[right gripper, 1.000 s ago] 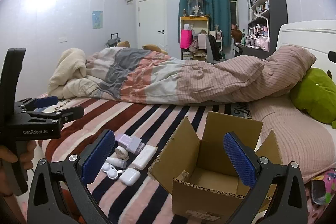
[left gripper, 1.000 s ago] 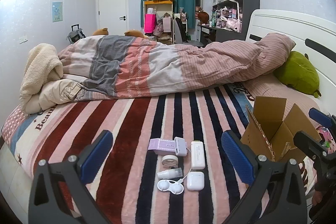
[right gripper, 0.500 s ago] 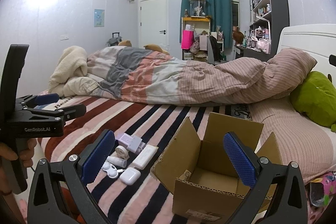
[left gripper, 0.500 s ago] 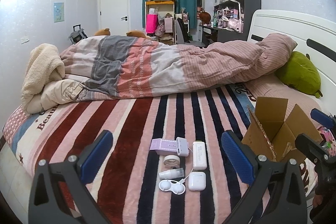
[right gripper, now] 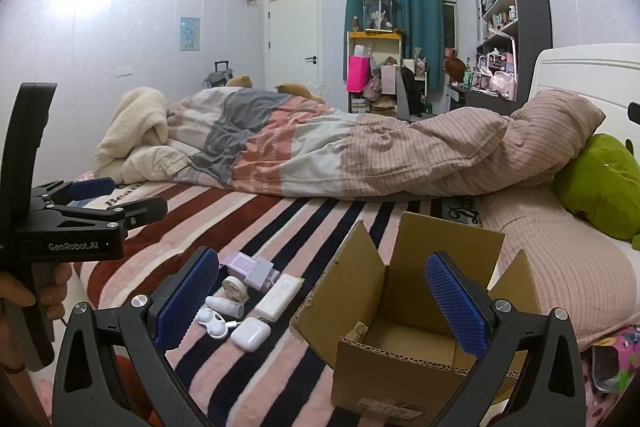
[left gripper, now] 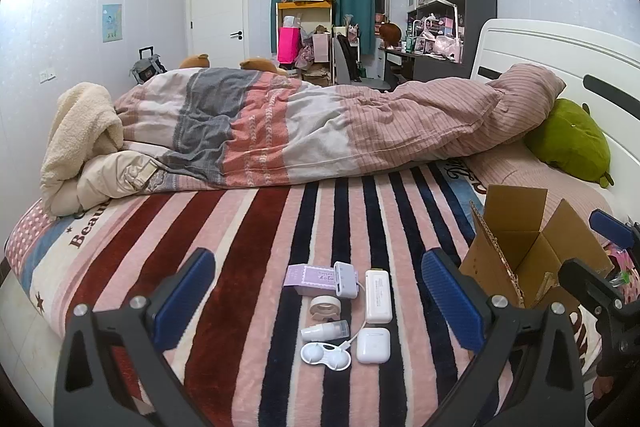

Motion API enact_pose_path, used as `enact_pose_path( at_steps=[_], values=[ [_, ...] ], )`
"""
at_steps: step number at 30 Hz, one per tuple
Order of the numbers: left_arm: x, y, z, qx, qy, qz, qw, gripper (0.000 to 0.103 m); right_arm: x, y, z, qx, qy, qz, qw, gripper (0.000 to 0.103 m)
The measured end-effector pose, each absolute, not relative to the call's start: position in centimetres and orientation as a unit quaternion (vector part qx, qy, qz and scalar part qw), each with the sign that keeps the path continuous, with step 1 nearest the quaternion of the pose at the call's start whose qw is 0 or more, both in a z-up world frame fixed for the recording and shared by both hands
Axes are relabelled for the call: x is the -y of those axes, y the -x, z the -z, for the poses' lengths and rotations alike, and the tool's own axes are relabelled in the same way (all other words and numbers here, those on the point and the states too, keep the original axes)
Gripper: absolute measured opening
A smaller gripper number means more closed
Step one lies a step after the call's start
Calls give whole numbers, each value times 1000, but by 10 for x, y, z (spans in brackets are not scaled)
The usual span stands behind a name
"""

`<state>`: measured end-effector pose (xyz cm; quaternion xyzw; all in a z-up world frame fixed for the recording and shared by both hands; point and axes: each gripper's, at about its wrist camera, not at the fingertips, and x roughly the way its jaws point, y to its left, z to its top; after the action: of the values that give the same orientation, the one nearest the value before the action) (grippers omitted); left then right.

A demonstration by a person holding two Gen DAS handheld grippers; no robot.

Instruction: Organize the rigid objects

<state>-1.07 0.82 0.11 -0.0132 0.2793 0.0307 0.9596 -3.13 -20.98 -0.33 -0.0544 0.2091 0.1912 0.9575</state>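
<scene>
Several small objects lie together on the striped blanket: a purple box (left gripper: 308,276), a lilac adapter (left gripper: 345,279), a white power bank (left gripper: 378,296), a tape roll (left gripper: 325,308), a small white bottle (left gripper: 325,330), a white contact lens case (left gripper: 326,356) and a white earbuds case (left gripper: 373,345). The group also shows in the right wrist view (right gripper: 246,301). An open, empty cardboard box (right gripper: 404,323) stands to their right; it also shows in the left wrist view (left gripper: 520,255). My left gripper (left gripper: 316,301) is open above the objects. My right gripper (right gripper: 320,301) is open over the box's left flap.
A bunched striped duvet (left gripper: 320,131) lies across the far half of the bed. A cream fleece blanket (left gripper: 80,135) sits at the far left. A green plush (left gripper: 568,141) rests by the white headboard (left gripper: 560,55). The bed's edge runs along the left.
Both views have shifted very slightly. The objects and the box have not moved, and both grippers stay open.
</scene>
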Motion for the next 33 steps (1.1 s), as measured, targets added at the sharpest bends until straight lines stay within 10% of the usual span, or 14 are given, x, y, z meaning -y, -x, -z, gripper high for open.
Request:
enact_pose_path(
  at_steps=[33],
  values=[
    [-53, -1, 24, -294, 41, -25, 955, 103, 158, 53, 19, -175, 98, -270, 942, 102]
  ],
)
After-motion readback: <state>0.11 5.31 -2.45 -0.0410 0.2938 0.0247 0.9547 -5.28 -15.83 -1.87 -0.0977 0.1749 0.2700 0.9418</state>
